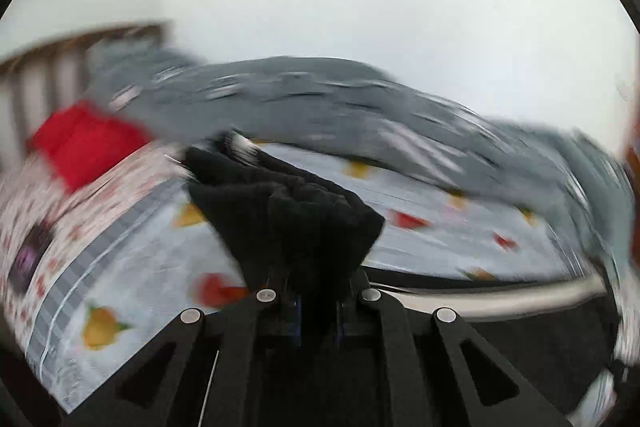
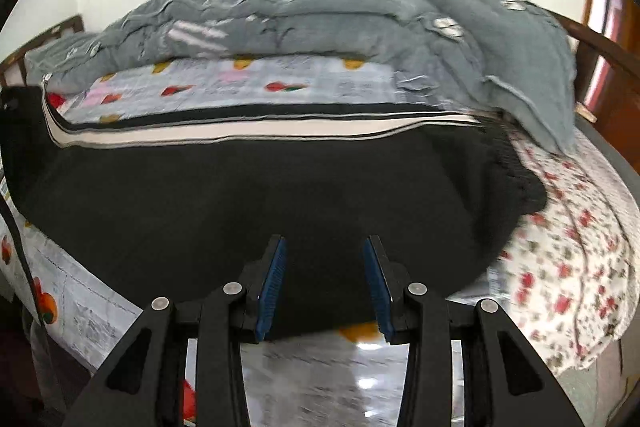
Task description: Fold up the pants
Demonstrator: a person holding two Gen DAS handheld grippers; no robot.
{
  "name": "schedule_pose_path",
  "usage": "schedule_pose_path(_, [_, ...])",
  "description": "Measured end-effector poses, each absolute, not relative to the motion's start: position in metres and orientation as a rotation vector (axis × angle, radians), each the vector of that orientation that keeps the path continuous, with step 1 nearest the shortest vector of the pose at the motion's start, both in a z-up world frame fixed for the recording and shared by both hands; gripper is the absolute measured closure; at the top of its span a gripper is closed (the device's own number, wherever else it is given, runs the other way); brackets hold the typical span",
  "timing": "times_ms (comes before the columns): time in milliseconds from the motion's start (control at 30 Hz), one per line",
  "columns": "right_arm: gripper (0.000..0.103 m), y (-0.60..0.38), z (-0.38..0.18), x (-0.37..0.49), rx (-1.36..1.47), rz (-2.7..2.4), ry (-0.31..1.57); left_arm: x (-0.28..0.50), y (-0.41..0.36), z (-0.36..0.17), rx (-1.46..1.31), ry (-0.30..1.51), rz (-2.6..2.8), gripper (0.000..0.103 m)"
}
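One pair of black pants (image 2: 256, 195) lies spread across the near half of the bed (image 2: 568, 267), a white-striped side seam (image 2: 240, 137) running left to right along its far edge and the gathered waistband at the right end. At the left end, one bunch of that black cloth stands lifted off the sheet — the left claw (image 1: 310, 291) is clamped tight on it, and the fabric (image 1: 288, 211) fans up and away from the pinch, hiding the pads entirely. The right claw (image 2: 326, 285) hovers over the near edge of the pants with its jaws partly apart; the blue pads (image 2: 274, 283) are bare and nothing sits between them.

My reading is that a fold is just starting: one end is gripped and raised, ready to be carried over the rest of the garment. What the next move calls for, I judge, is a second hold from the right claw — either pinching the near edge below it or pinning the cloth flat — so the lifted end travels across without dragging the whole garment. The striped seam gives a good line to match the edges against.

Beyond the pants lies a fruit-printed sheet (image 2: 224, 83), then a heap of grey quilt (image 2: 320, 15) along the far side. A floral cover (image 2: 560, 247) falls off the right end, and a red item (image 1: 84, 143), too blurred to name, rests far left by the wooden headboard (image 1: 60, 67).
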State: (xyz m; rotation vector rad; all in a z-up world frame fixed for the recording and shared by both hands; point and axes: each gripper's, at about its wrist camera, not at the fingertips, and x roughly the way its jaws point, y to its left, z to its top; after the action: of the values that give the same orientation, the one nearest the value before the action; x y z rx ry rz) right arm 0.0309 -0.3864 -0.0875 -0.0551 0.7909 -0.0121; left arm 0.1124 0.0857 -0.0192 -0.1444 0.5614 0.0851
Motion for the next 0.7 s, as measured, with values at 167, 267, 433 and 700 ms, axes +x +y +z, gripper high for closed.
schedule_pose_path(167, [0.063, -0.436, -0.078, 0.006, 0.045, -0.054, 0.755, 0.111, -0.062, -0.039, 0.057, 0.615, -0.092, 0.092])
schedule_pose_path(267, [0.063, -0.459, -0.077, -0.01, 0.049, -0.116, 0.724, 0.099, -0.141, -0.077, 0.122, 0.677, -0.208, 0.092])
schedule_pose_path(433, [0.063, -0.475, -0.083, -0.025, 0.093, -0.111, 0.743, 0.09, -0.22, -0.145, 0.283, 0.811, -0.2, 0.091])
schedule_pose_path(700, [0.057, -0.436, -0.081, -0.019, 0.105, 0.008, 0.719, 0.038, -0.125, -0.094, 0.04, 0.714, -0.422, 0.024])
